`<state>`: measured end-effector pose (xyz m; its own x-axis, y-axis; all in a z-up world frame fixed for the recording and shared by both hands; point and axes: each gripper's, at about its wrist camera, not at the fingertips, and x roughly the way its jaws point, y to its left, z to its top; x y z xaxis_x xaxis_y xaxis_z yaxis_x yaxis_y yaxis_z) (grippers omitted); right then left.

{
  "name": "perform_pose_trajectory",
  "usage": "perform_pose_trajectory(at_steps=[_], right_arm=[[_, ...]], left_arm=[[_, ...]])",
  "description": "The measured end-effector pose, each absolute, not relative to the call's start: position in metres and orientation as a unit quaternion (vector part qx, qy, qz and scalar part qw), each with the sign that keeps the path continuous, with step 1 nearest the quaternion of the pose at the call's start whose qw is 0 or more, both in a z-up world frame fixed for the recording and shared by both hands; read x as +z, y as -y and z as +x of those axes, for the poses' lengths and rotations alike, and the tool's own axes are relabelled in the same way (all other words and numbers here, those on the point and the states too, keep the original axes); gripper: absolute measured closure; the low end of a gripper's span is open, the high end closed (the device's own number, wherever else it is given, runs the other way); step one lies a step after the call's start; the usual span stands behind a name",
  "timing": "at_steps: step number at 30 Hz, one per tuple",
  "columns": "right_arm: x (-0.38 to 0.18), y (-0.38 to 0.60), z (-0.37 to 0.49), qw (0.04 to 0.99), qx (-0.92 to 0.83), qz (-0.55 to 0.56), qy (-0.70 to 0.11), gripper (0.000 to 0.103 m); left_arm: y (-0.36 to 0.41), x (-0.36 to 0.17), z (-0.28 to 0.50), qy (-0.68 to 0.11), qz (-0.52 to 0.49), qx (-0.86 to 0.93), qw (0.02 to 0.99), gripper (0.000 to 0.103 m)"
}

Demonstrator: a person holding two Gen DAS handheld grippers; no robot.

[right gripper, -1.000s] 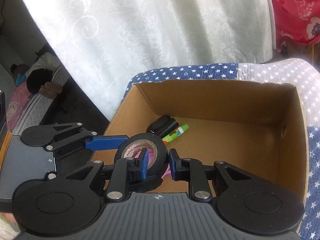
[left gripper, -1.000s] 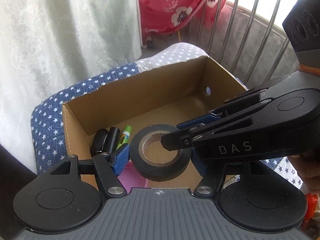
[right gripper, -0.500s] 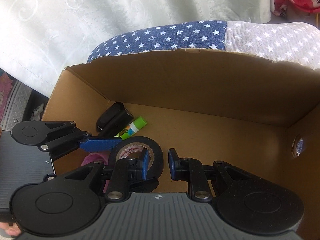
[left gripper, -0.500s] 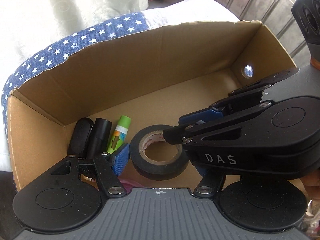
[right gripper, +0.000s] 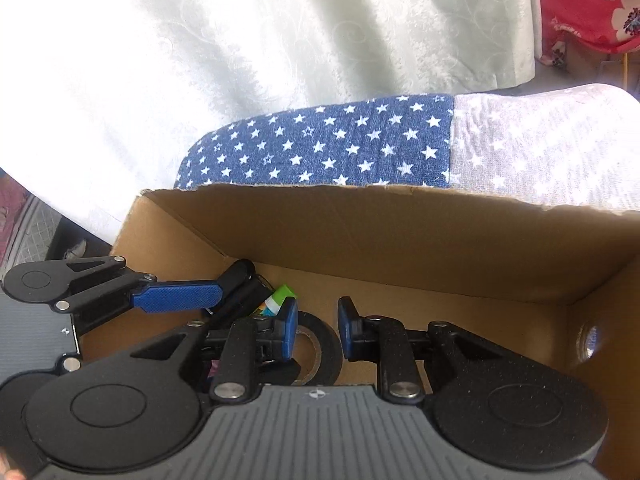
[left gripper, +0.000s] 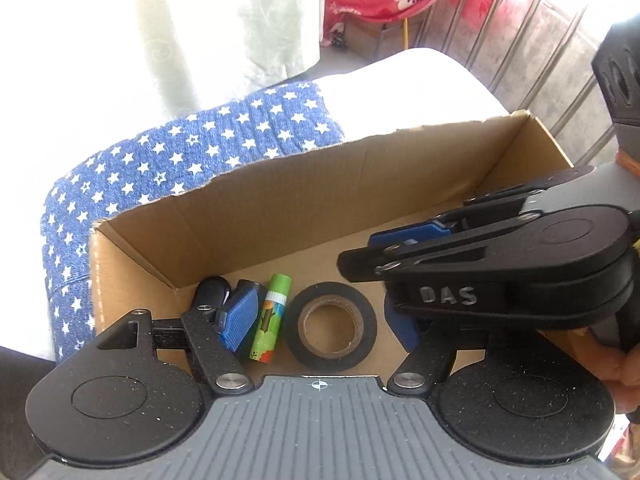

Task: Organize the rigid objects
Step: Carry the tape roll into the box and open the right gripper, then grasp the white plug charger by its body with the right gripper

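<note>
Where any lettering can be read, it is the raised "DAS" on the black side of the right tongs (left gripper: 374, 256), which reach across the left wrist view from the right edge, tilted down into the cardboard box (left gripper: 280, 216). The roll of black electrical tape (left gripper: 332, 326) lies flat on the box floor, its brown core facing up; no print on it can be made out here. In the right wrist view the tape (right gripper: 320, 344) sits below and between the right tongs' (right gripper: 318, 330) blue pads, which stand a narrow gap apart and press on nothing, so those tongs are released. The left tongs (left gripper: 320, 322) also point steeply down into the box and their jaws are opening, with the tape lying on the floor between the pads, untouched. Just left of the tape lies a green glue stick (left gripper: 270, 316) with a colourful, unreadable label, and beside that two black cylindrical items (left gripper: 214, 292). The box rests on a blue star-print cloth (left gripper: 168, 156). A person's fingers (left gripper: 620, 364) show at the right edge, behind the right tongs.
</note>
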<state>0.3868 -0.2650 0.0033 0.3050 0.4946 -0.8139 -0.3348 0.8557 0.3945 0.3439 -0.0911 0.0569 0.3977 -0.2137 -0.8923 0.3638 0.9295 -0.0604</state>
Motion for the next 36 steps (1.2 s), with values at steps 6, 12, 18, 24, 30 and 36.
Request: perform_pose_trajectory(at_steps=[6, 12, 18, 24, 30, 36], right_arm=[[0.065, 0.313, 0.327, 0.842, 0.266, 0.113, -0.456, 0.078], [0.105, 0.356, 0.238, 0.872, 0.279, 0.146, -0.374, 0.078], [0.091, 0.381, 0.152, 0.895, 0.269, 0.171, -0.312, 0.067], [0.040, 0.386, 0.112, 0.903, 0.227, 0.191, -0.310, 0.064], [0.005, 0.380, 0.121, 0.881, 0.221, 0.202, -0.366, 0.063], [-0.014, 0.375, 0.148, 0.858, 0.218, 0.205, -0.418, 0.063]], left_arm=[[0.074, 0.110, 0.300, -0.462, 0.061, -0.182, 0.866, 0.026], [0.060, 0.142, 0.246, -0.401, 0.054, -0.199, 0.893, 0.024], [0.061, 0.131, 0.173, -0.337, 0.092, -0.204, 0.915, 0.022], [0.084, 0.081, 0.101, -0.306, 0.135, -0.236, 0.912, 0.022], [0.122, 0.035, 0.072, -0.316, 0.140, -0.263, 0.901, 0.025], [0.158, 0.006, 0.072, -0.305, 0.163, -0.265, 0.900, 0.036]])
